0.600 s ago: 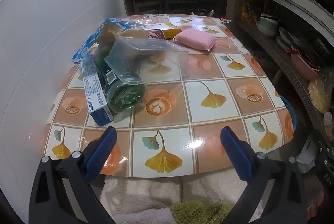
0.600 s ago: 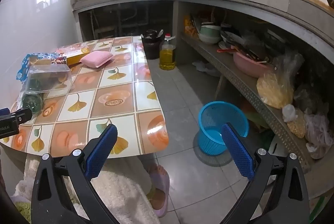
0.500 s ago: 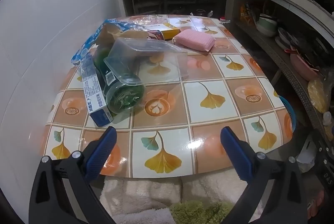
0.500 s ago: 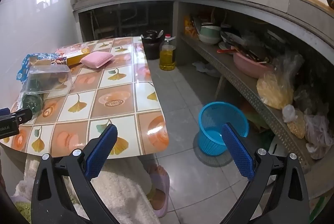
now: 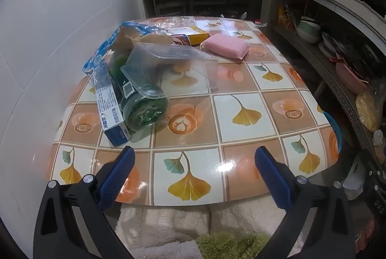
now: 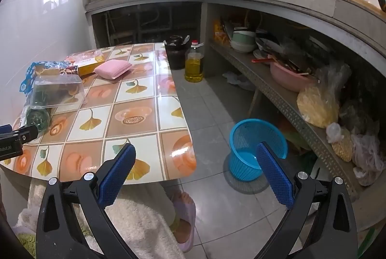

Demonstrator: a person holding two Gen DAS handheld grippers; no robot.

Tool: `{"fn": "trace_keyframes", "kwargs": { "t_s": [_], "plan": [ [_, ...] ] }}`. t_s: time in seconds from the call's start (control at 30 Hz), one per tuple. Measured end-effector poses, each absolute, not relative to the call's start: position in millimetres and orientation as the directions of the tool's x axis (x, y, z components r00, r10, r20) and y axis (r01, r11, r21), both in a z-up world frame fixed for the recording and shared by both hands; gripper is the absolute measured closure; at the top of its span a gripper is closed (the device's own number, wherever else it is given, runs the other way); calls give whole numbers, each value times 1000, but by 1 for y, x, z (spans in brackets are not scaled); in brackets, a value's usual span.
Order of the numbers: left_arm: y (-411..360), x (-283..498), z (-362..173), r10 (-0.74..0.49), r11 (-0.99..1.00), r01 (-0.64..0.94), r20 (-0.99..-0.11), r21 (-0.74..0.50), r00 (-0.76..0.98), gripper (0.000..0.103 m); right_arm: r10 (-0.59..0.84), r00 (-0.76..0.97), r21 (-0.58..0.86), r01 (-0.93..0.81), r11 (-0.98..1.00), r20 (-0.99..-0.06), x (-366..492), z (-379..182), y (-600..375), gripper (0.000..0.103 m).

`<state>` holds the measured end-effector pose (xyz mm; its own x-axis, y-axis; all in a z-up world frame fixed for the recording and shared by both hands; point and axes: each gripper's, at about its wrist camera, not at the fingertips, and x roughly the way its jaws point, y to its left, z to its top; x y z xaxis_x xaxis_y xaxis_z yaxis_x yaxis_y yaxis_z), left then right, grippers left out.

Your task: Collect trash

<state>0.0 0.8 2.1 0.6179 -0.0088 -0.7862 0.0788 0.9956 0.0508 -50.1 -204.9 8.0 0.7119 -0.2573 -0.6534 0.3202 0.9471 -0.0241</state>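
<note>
the left hand-held gripper (image 5: 193,172) is held wide open and empty above the near table (image 5: 246,138) edge. the trash pile is seen up-left of it: a green bottle (image 5: 142,102) lying with its long axis pointed toward the gripper, flanked by a toothpaste box (image 5: 108,102) and overlapped by a clear plastic container (image 5: 168,66). the right hand-held gripper (image 6: 195,174), equally open and empty, is judged farther off, facing the blue basket (image 6: 255,150) on the floor.

Green bottle (image 5: 135,92) half hidden under clear tub (image 5: 168,66); blue basket (image 5: 336,131) mostly behind table (image 5: 241,162) edge
</note>
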Motion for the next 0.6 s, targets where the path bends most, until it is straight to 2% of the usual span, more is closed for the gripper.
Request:
{"fn": "trace_keyframes", "kwargs": {
  "t_s": [0.6],
  "plan": [
    [2, 0, 1, -9, 996, 79, -787, 51, 617, 6, -257, 712, -25, 319, 947, -653, -49, 7, -204, 8]
  ]
}}
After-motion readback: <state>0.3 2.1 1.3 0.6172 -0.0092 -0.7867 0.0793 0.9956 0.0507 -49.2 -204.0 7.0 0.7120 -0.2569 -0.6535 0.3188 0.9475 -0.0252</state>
